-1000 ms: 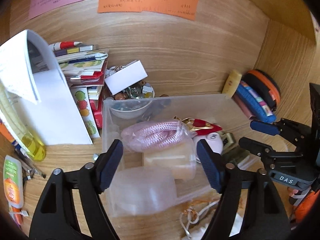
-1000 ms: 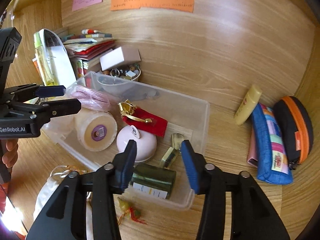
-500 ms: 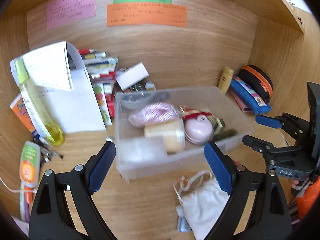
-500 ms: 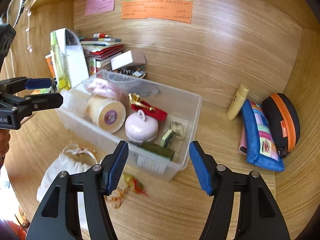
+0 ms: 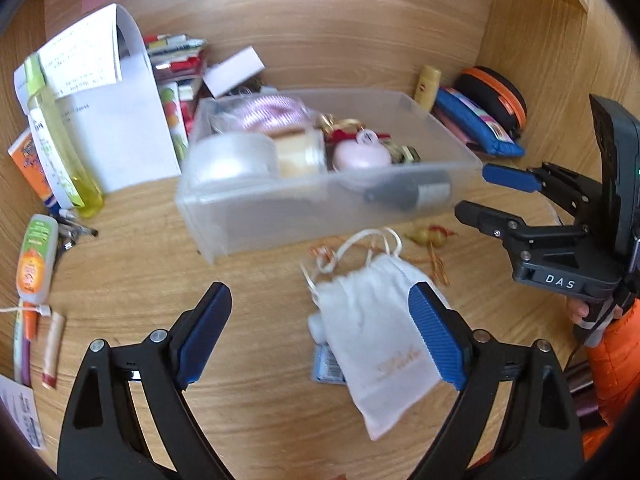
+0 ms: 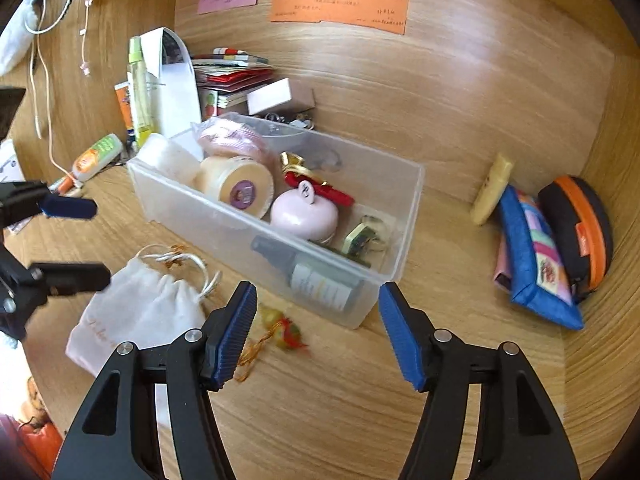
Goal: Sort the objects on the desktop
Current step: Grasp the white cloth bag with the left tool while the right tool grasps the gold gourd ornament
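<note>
A home study nook is shown: a wooden desk (image 6: 360, 400) enclosed by wooden walls, with coloured notes (image 6: 339, 10) stuck on the back panel. Booklets (image 6: 230, 76), pouches (image 6: 536, 256) and a clear bin (image 6: 256, 232) of toiletries are scattered about.

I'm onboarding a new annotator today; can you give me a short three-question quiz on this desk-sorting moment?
1. True or false: the white drawstring pouch lies inside the clear plastic bin.
2. Which item lies at the near end of the bin, against its front wall? A) dark spray bottle B) yellow tube C) blue zip pouch
3. Fill in: the left hand-held gripper and the right hand-held gripper are both ____ and hold nothing.

Key: 1 false, it lies on the desk in front of the bin; 2 A; 3 open.
</note>
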`<state>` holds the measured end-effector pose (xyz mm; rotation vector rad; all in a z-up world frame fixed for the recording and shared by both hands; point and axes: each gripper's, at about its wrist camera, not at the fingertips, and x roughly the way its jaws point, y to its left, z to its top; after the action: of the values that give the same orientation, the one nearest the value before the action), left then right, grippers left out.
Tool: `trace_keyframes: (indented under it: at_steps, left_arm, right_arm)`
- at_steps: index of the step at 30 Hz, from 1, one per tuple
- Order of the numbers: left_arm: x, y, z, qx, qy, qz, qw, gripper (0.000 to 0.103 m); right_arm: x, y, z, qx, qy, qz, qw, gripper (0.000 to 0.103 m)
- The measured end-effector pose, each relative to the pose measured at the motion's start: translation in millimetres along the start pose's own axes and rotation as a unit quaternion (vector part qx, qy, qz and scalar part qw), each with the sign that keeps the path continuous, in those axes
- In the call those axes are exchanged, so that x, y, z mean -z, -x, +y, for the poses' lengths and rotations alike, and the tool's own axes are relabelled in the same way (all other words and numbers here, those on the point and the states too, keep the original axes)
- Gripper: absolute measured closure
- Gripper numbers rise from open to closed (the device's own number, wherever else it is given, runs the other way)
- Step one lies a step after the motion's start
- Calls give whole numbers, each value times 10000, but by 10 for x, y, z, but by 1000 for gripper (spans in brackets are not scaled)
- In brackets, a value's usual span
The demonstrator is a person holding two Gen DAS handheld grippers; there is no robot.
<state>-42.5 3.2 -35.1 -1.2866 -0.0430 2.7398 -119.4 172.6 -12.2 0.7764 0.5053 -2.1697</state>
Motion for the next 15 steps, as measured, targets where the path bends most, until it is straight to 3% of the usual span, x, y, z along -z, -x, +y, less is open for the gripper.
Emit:
trace_keyframes:
  at_steps: [8, 15]
  left_arm:
    - [86, -215, -289, 129, -242, 289, 9992, 12]
    - [111, -430, -427, 253, -372, 562, 9974, 12]
  right_arm:
    - [98, -177, 106, -215, 227, 309, 9990, 45]
    - [105, -433, 117, -422, 288, 701, 9962, 64]
